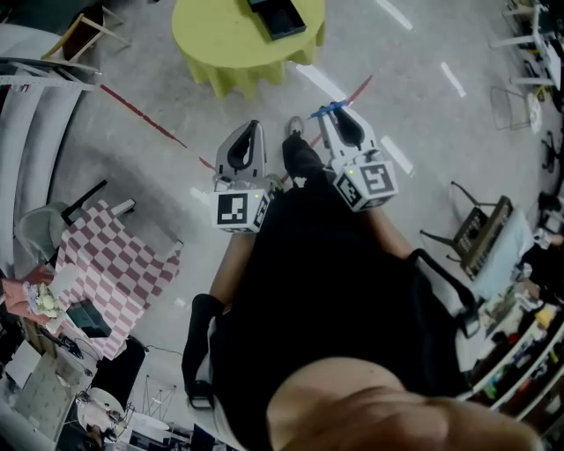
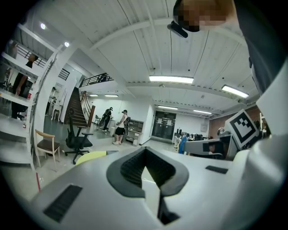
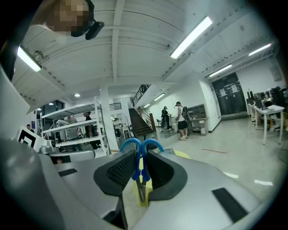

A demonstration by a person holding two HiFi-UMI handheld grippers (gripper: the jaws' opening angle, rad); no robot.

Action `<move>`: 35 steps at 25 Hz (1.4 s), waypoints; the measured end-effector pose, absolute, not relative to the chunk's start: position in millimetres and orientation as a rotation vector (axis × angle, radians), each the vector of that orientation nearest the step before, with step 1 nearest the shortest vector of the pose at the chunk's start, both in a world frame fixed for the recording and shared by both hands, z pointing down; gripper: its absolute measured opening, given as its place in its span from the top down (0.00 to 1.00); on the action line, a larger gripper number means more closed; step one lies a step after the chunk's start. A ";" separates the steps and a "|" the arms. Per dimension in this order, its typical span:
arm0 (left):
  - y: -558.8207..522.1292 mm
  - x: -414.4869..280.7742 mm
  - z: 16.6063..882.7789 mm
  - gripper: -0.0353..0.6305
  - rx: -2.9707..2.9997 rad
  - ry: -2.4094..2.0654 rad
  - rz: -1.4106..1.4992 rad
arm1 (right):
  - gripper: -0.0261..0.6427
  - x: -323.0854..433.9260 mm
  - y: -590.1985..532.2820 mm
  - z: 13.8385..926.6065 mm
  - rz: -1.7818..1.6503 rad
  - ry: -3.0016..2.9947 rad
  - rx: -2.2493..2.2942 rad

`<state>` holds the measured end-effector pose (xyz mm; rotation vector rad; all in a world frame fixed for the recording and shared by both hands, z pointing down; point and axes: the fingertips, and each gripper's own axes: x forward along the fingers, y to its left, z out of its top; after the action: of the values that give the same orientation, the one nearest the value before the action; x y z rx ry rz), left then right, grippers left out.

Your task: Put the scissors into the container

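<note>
My right gripper (image 1: 332, 114) is shut on a pair of scissors with blue handles (image 1: 330, 109), held in front of the person's body above the floor. In the right gripper view the blue handle loops (image 3: 133, 145) stick out above the pinched pads and the blades (image 3: 141, 192) point back between them. My left gripper (image 1: 253, 129) hangs beside it, shut with nothing between its pads (image 2: 130, 168). A black container (image 1: 278, 16) rests on a round yellow table (image 1: 231, 48) farther ahead, at the top of the head view.
A table with a pink-and-white checked cloth (image 1: 113, 269) stands at the left, with clutter below it. Shelves and a rack (image 1: 483, 236) line the right side. Red tape lines (image 1: 145, 119) cross the grey floor. People stand far off by a staircase (image 2: 118, 123).
</note>
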<state>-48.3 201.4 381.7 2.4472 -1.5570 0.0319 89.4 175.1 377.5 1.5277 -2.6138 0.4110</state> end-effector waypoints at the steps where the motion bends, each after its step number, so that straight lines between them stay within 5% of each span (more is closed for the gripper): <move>1: 191.7 -46.2 381.6 0.95 2.448 -1.555 0.034 | 0.84 90.6 165.4 377.5 0.410 -2.614 1.525; 19: 25.3 8.5 382.5 0.95 2.383 -1.640 0.091 | 0.84 134.2 -16.2 390.0 0.436 -2.687 1.363; 35: -30.8 -9.8 381.7 0.95 2.353 -1.696 0.113 | 0.84 123.3 -86.7 407.8 0.463 -2.665 1.335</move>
<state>-9.8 -30.8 381.7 2.3526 -1.6960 0.1133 123.3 -86.7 407.8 1.3349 -2.6648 0.4628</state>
